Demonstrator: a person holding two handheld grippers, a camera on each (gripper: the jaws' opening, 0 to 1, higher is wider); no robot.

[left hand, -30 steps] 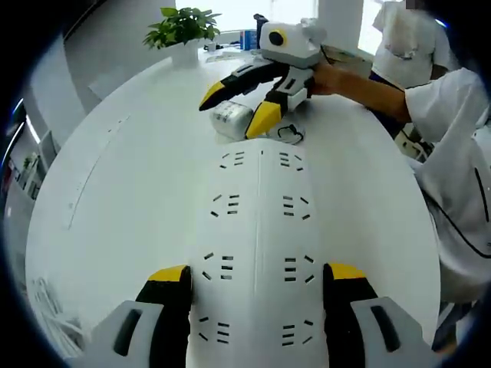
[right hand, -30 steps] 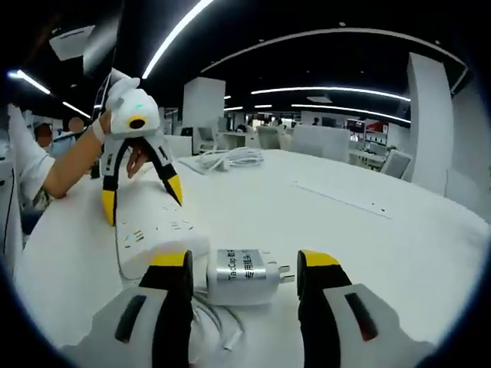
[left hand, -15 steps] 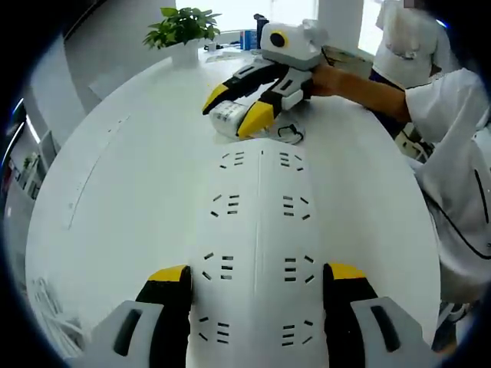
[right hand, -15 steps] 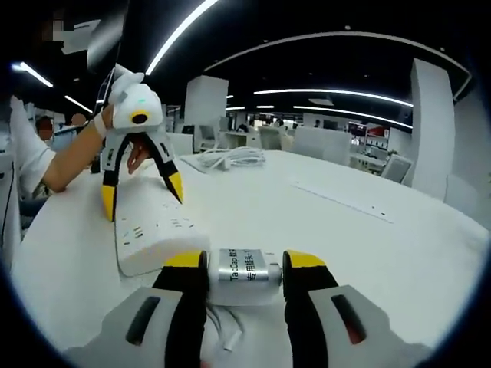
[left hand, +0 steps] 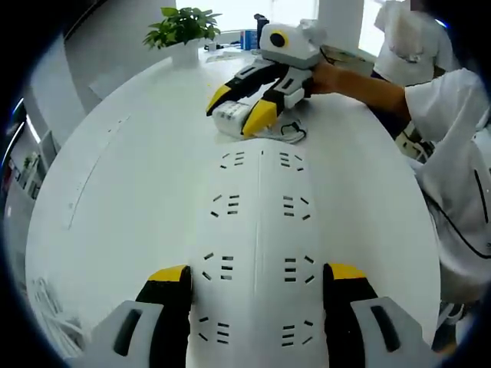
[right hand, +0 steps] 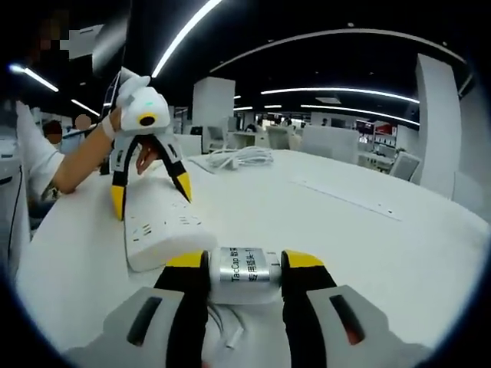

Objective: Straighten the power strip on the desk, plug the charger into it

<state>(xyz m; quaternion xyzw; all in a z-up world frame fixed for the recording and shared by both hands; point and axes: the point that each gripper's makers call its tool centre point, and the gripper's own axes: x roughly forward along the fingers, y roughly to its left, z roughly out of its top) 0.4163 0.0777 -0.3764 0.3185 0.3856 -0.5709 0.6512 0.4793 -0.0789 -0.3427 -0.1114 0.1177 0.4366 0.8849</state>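
Left gripper view, L to R: a potted plant [left hand: 182,29] sits at the far edge of the white desk [left hand: 115,199]. The white power strip [left hand: 259,230] runs lengthwise up the middle of the view, sockets facing up. The left gripper [left hand: 258,285] has its jaws spread wide, one yellow-tipped jaw on each side of the strip's near end — whether they touch the strip's sides, can't tell. At the strip's far end the right gripper [left hand: 244,113] comes in from the upper right, held by a hand [left hand: 326,77], its jaws clamped on the white charger [left hand: 230,116], which lies on the desk just past the strip's end. A bit of thin white cord [left hand: 291,134] curls beside it. A person's white sleeve [left hand: 449,115] is at the right edge.

Right gripper view, L to R: a hand [right hand: 130,115] holds the left gripper [right hand: 150,196] upright, jaws wide apart and straddling the far part of the power strip [right hand: 157,230]. Strip's near end lies just L of the right gripper [right hand: 242,264]. That gripper's jaws are narrowed onto the charger [right hand: 244,272] — silver band w/ printed text facing up, prongs pointing R. White cord [right hand: 226,330] trails under it toward the camera. Farther back on the desk [right hand: 345,230], a coiled white cable [right hand: 238,159].
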